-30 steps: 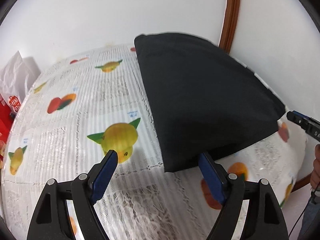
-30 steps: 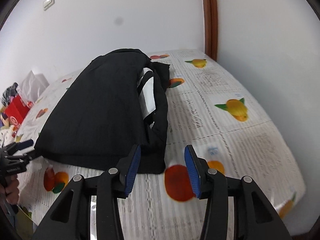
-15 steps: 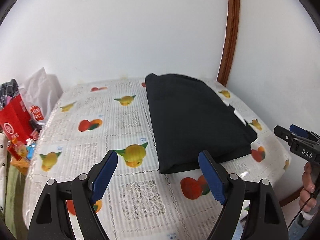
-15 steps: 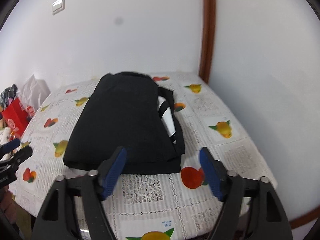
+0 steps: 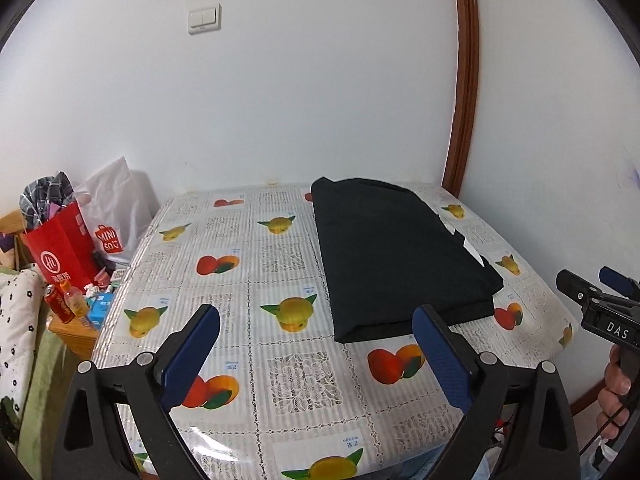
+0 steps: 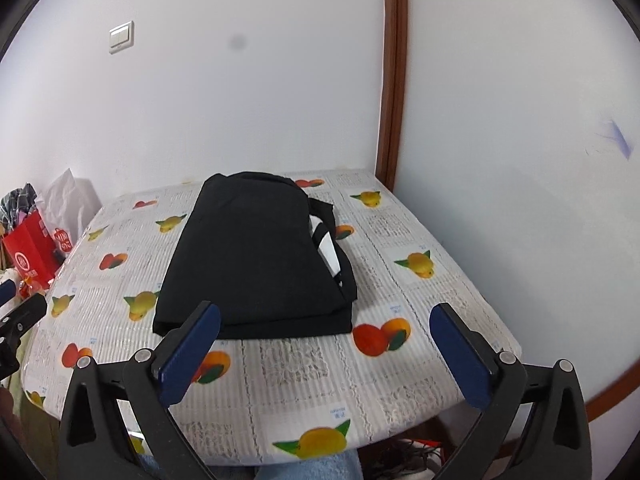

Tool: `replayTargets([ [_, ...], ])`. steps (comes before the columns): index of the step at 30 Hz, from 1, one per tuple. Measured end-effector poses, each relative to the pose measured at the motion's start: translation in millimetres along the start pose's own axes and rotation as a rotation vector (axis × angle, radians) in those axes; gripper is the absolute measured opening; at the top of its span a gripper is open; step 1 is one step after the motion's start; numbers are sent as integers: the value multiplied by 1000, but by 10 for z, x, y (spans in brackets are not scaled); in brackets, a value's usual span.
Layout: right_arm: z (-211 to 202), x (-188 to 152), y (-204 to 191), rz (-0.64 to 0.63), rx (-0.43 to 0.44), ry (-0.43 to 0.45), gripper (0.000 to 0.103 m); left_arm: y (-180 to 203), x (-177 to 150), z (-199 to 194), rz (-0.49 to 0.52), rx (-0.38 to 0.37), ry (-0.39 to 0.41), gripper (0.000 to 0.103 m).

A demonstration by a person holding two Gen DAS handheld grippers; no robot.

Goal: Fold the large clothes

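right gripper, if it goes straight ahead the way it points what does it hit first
Probably the folded black garment. The right gripper is open and empty above the table edge, and the garment's near edge lies just ahead between its fingers. Depth is unclear; angled lower, it would meet the tablecloth first.

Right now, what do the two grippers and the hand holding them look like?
Both the left gripper and right gripper have black angular frames with silver screws and flat blue finger pads. The right one, seen from the left wrist view, carries white "DAS" lettering; a bare hand grips its handle, a thin black cable trailing below.
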State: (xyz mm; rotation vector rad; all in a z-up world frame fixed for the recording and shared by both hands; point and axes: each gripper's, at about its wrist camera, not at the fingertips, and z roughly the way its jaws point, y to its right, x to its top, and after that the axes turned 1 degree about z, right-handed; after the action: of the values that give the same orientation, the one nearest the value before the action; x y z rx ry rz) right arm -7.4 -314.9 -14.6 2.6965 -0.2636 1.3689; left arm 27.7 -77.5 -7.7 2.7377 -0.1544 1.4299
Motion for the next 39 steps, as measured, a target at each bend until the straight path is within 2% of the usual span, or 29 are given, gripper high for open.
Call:
replayTargets([
  [19, -185, -75, 61, 13, -14, 6, 103, 90, -30, -92, 14, 6, 18, 98],
  [39, -164, -85, -4, 7, -13, -10, 103, 48, -39, -87, 7, 17, 13, 98],
])
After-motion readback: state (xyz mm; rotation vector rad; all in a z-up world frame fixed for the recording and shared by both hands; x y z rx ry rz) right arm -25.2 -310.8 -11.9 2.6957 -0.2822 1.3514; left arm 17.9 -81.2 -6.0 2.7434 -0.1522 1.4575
